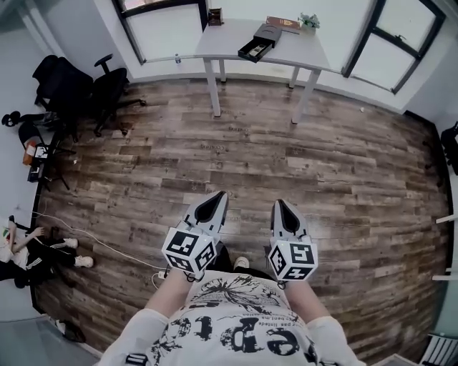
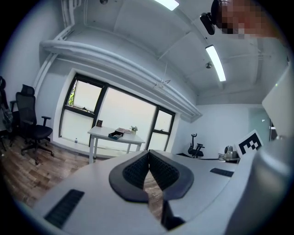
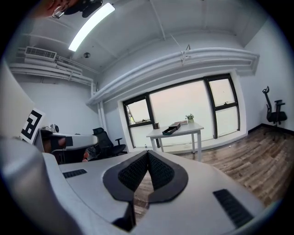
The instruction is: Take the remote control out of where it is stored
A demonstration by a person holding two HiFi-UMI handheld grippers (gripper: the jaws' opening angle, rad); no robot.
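A white table (image 1: pixel 300 44) stands far across the room by the windows. On it lies a dark box with a pulled-out drawer (image 1: pixel 259 41); the same drawer box (image 2: pixel 115 134) (image 3: pixel 171 129) is small in both gripper views. No remote control shows from here. My left gripper (image 1: pixel 219 196) and right gripper (image 1: pixel 278 205) are held side by side close to my body, over the wooden floor, far from the table. Both are shut with nothing between their pads.
A black office chair (image 1: pixel 107 89) stands at the left by the window. Bags and gear (image 1: pixel 36 146) line the left wall, and a person's legs (image 1: pixel 43 250) lie on the floor there. A small plant (image 1: pixel 309 21) and books (image 1: pixel 283 23) sit on the table.
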